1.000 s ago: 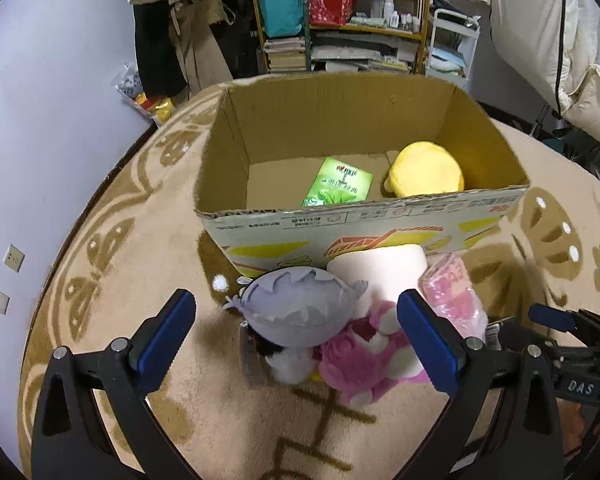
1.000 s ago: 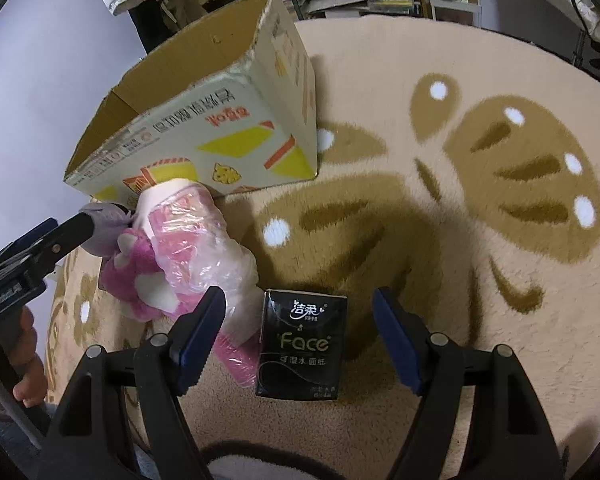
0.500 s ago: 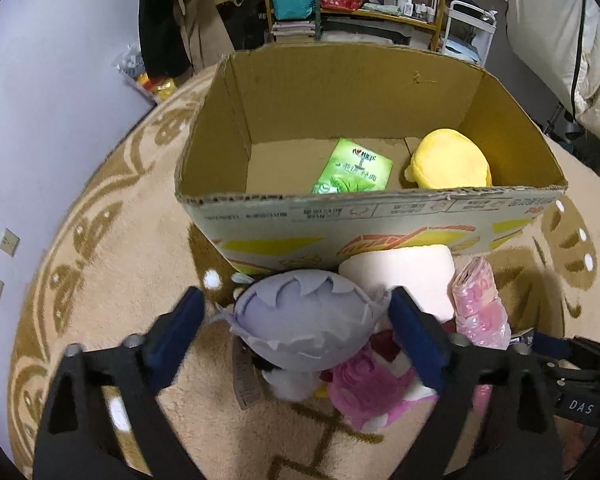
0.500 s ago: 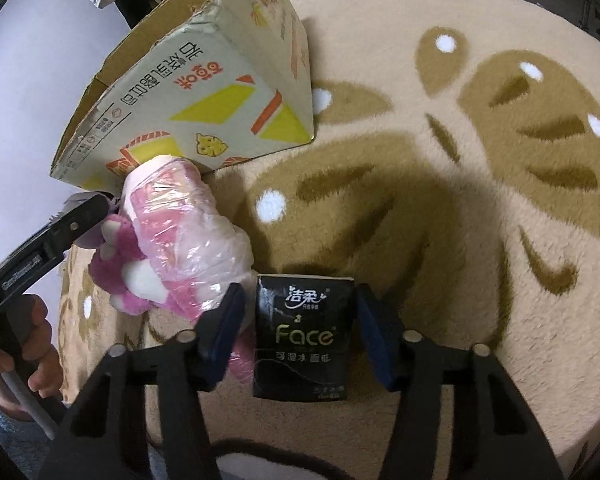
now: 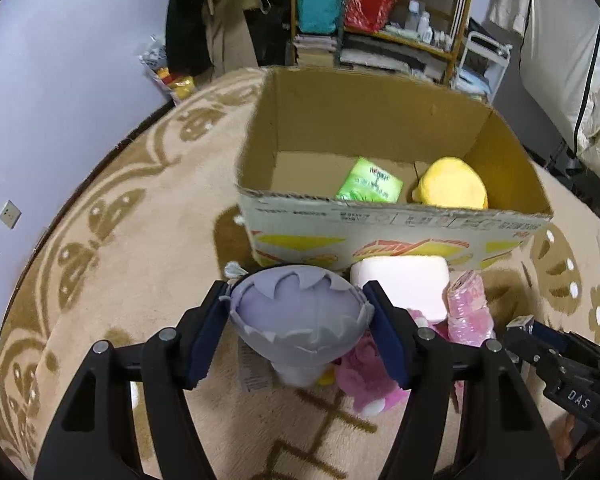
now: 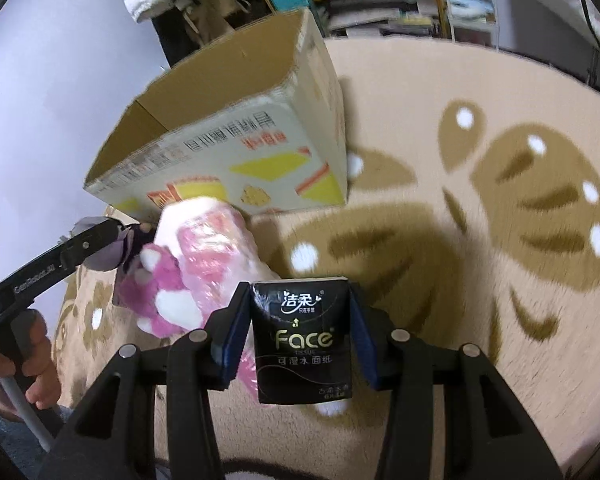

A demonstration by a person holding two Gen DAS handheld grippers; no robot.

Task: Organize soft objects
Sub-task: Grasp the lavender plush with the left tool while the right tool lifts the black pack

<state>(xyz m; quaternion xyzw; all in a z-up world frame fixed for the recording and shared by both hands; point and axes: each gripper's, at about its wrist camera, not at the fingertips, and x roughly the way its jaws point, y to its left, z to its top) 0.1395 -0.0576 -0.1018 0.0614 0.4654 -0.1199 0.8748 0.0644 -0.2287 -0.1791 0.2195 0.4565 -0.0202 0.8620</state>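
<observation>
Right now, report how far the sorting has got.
Done: a green pack and a yellow plush lie in the cardboard box. In hand: the left hand-held gripper clamps the grey plush, the right hand-held gripper the black tissue pack. Left on the rug: pink plush, pink-wrapped bundle, white block.

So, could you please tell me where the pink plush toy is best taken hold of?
Grip the pink plush toy across its rounded body, coming from above: the wrapped pink pack lies against one side, and the left claw with the grey plush crowds the other.
</observation>
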